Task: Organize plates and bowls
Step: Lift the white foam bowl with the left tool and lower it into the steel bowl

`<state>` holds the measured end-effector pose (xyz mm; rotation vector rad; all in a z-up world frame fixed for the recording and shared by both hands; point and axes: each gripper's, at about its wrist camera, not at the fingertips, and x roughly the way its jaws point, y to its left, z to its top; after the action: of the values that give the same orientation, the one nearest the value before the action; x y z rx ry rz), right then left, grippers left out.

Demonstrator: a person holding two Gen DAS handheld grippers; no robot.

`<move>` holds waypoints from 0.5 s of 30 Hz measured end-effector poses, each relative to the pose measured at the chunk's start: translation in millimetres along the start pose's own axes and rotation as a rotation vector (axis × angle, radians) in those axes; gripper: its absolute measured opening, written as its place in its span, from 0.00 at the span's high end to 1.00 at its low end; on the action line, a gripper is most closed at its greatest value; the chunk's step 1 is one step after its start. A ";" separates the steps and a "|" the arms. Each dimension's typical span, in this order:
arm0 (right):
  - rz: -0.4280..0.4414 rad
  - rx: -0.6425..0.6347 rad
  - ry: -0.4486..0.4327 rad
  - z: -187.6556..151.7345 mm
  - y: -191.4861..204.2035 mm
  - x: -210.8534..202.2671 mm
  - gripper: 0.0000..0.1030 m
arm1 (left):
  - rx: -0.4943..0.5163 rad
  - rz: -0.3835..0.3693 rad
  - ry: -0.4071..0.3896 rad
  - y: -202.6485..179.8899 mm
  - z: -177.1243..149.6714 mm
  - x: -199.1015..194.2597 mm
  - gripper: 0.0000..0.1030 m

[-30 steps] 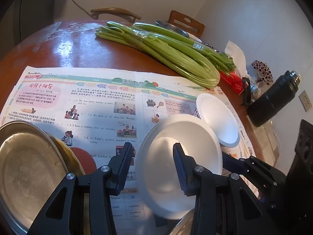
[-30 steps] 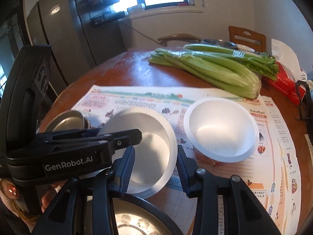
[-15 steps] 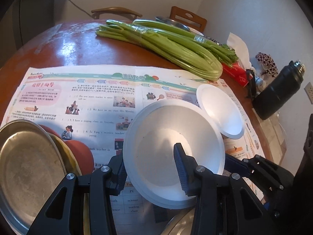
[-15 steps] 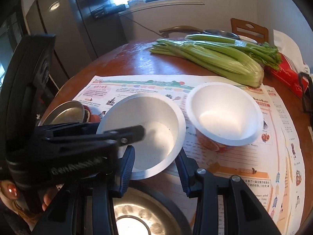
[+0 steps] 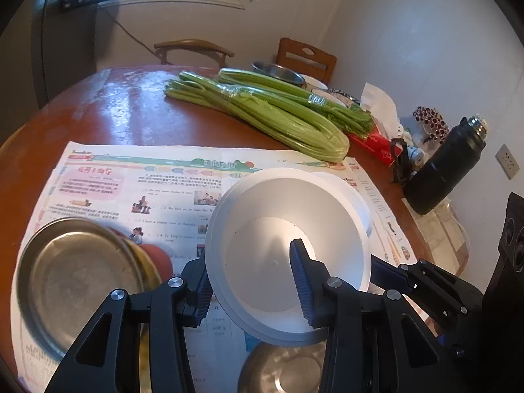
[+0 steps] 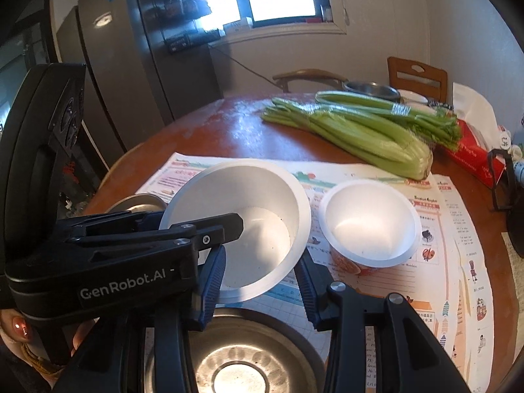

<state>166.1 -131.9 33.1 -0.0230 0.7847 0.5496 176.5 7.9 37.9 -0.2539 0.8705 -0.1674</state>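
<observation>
My left gripper (image 5: 252, 281) is shut on the near rim of a white foam bowl (image 5: 281, 255), one finger inside and one outside, and holds it tilted above the newspaper. The same bowl (image 6: 249, 216) shows in the right wrist view with the left gripper (image 6: 226, 229) clamped on its left rim. A second white bowl (image 6: 370, 222) with a red printed wall stands on the paper to the right; its rim (image 5: 353, 190) peeks out behind the held bowl. My right gripper (image 6: 262, 281) is open and empty, its fingers just below the held bowl.
A steel plate (image 5: 72, 278) lies at the left on the newspaper (image 5: 131, 183), and a steel bowl (image 6: 229, 360) sits under the right gripper. Celery bunches (image 5: 268, 114) lie across the round wooden table. A black flask (image 5: 442, 170) and red box (image 5: 373, 140) stand at the right edge.
The left gripper closed on the white bowl's rim and lifted it up and to the right, toward the second bowl. The right gripper stayed open below it.
</observation>
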 end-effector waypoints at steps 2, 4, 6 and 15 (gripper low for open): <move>0.001 -0.004 -0.006 -0.7 3.7 -6.7 0.58 | 0.009 0.004 -0.010 -2.0 -3.4 -9.0 0.58; 0.004 -0.008 -0.012 -2.5 7.0 -13.2 0.58 | 0.008 0.002 -0.017 -3.2 -6.3 -16.2 0.58; 0.010 -0.009 -0.020 -5.4 10.4 -20.7 0.58 | 0.006 0.000 -0.018 -5.1 -9.8 -23.4 0.58; 0.016 -0.009 -0.034 -17.8 18.2 -50.5 0.58 | 0.029 -0.004 -0.031 -19.5 -26.3 -46.8 0.58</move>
<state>116.5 -143.5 57.9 -0.0153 0.7494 0.5675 125.6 -3.1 61.5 -0.2306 0.8367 -0.1798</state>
